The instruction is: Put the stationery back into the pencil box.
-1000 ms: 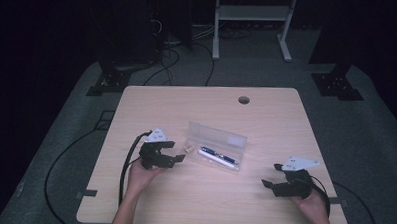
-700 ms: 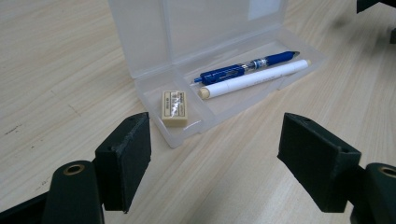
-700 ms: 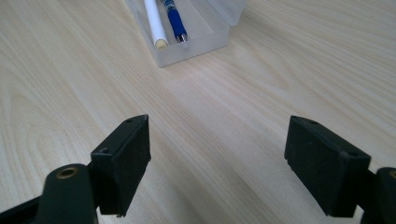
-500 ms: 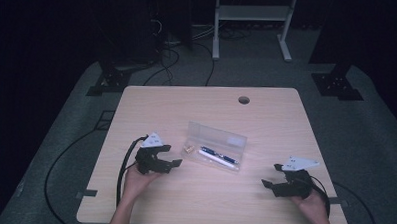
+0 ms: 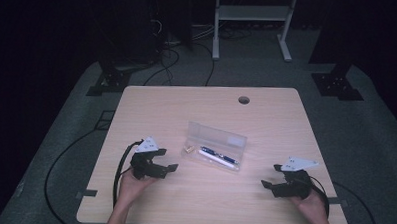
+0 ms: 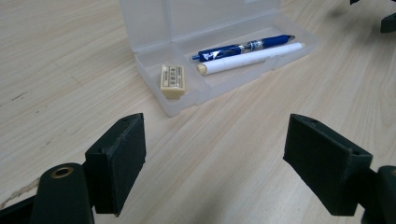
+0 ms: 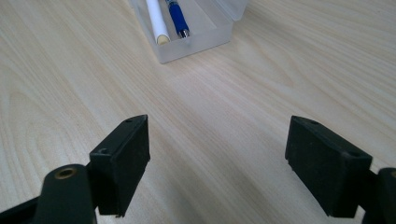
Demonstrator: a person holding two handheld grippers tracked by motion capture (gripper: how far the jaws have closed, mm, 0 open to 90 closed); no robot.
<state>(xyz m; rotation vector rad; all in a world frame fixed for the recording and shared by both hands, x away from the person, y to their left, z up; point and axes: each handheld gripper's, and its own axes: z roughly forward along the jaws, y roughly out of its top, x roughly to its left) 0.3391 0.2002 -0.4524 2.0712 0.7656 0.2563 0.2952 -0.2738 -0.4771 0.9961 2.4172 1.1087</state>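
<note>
A clear plastic pencil case point(image 5: 216, 147) lies open at the table's middle, its lid raised at the far side. Inside it are a cream eraser point(image 6: 172, 81), a blue pen point(image 6: 243, 46) and a white pen point(image 6: 252, 58). My left gripper point(image 5: 167, 160) rests left of the case and a little nearer the person. Its jaws have just been opening and stand open over bare wood point(image 6: 215, 172). My right gripper point(image 5: 270, 176) sits near the front right corner, open, nothing between its jaws point(image 7: 217, 168). It faces the case's end point(image 7: 196, 42), where the white pen point(image 7: 156, 21) and blue pen point(image 7: 177, 16) show.
The wooden table point(image 5: 266, 114) has a round cable hole point(image 5: 244, 100) near its far edge. Cables trail from both grippers over the front edge. On the dark floor behind stand a white frame point(image 5: 250, 13) and black stand feet point(image 5: 337, 82).
The left gripper has drawn back from the case toward the table's near edge, and its jaws have spread wider. The right gripper has stayed where it was.
</note>
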